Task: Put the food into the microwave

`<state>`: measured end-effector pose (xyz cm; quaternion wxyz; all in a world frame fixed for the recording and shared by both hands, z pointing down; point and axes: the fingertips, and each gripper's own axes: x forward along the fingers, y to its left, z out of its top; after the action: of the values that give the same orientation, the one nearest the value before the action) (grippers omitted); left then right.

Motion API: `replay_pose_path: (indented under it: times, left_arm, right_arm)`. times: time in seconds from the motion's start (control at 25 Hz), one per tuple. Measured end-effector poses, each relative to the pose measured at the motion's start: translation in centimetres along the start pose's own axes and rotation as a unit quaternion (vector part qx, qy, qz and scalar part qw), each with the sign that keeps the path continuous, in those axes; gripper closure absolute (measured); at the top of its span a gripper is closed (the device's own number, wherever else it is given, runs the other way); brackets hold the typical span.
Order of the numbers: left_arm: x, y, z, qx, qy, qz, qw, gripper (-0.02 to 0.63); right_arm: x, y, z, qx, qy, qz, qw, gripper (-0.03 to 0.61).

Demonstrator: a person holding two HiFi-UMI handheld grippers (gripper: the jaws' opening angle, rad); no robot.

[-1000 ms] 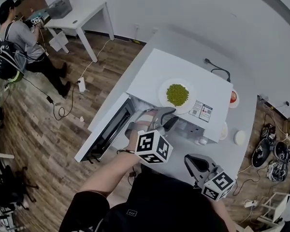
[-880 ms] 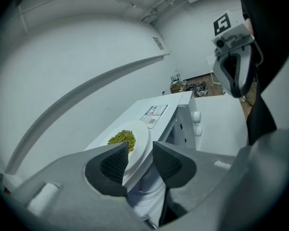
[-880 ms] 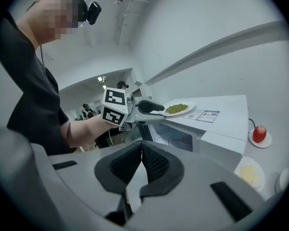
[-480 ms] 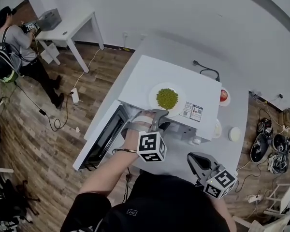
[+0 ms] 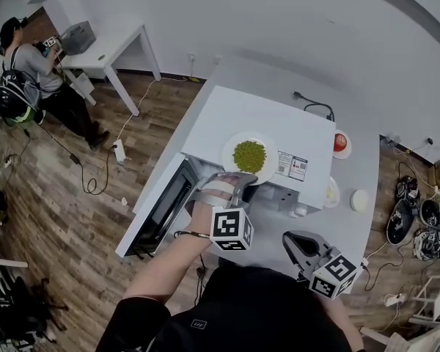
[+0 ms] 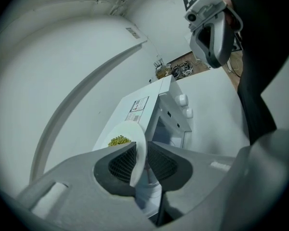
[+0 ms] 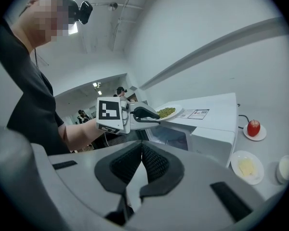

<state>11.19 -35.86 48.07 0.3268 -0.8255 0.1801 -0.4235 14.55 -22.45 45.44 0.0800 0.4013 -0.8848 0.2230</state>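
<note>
A white plate (image 5: 231, 147) with green peas (image 5: 249, 156) lies on top of the white microwave (image 5: 286, 119). The microwave's door (image 5: 158, 207) hangs open to the left. My left gripper (image 5: 238, 180) is at the plate's near rim. In the left gripper view its jaws are closing, with the thin rim of the plate (image 6: 135, 150) caught between the pads and the peas (image 6: 119, 140) beyond. My right gripper (image 5: 295, 242) hovers shut and empty over the counter, to the right of the left one. The right gripper (image 7: 141, 146) faces the microwave (image 7: 216, 124) and the plate (image 7: 169, 111).
On the counter to the microwave's right stand a red apple on a saucer (image 5: 340, 142), a small plate of pale food (image 5: 330, 193) and a white round lid (image 5: 360, 200). A person (image 5: 22, 64) stands by a white table (image 5: 110, 39) at far left. Cables and gear (image 5: 418, 226) lie on the floor at right.
My left gripper has rolled and dipped a little at the plate's near rim. The plate still lies on the microwave. My right gripper has kept still.
</note>
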Motion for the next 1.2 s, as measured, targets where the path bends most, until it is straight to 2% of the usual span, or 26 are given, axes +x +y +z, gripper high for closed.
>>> replay_pose_path:
  times: [0.28,0.64,0.76,1.04,1.2]
  left_arm:
    - [0.7,0.2,-0.5,0.075,0.018,0.068,0.9948,0.532]
    - [-1.4,1.1,0.9,0.103,-0.002,0.134,0.9856,0.591]
    - [-2.4,1.5,1.4,0.093,-0.008,0.138,0.9861,0.594]
    - [-4.6,1.2,2.4,0.120,-0.001,0.156,0.9804,0.594]
    - [-5.7,0.5,2.1,0.123,0.007,0.164,0.9788,0.594]
  right_arm:
    - [-0.5,0.5,-0.5,0.002,0.004,0.003,1.000,0.565]
    - [-1.6,0.5,-1.2,0.012,-0.001,-0.005,1.000,0.563]
    - [-1.8,0.6,-1.3,0.012,-0.001,-0.001,1.000,0.565]
    - [-1.9,1.1,-1.4,0.017,-0.008,0.010,1.000,0.564]
    - [-1.7,1.6,-1.6,0.015,-0.004,0.021,1.000,0.565]
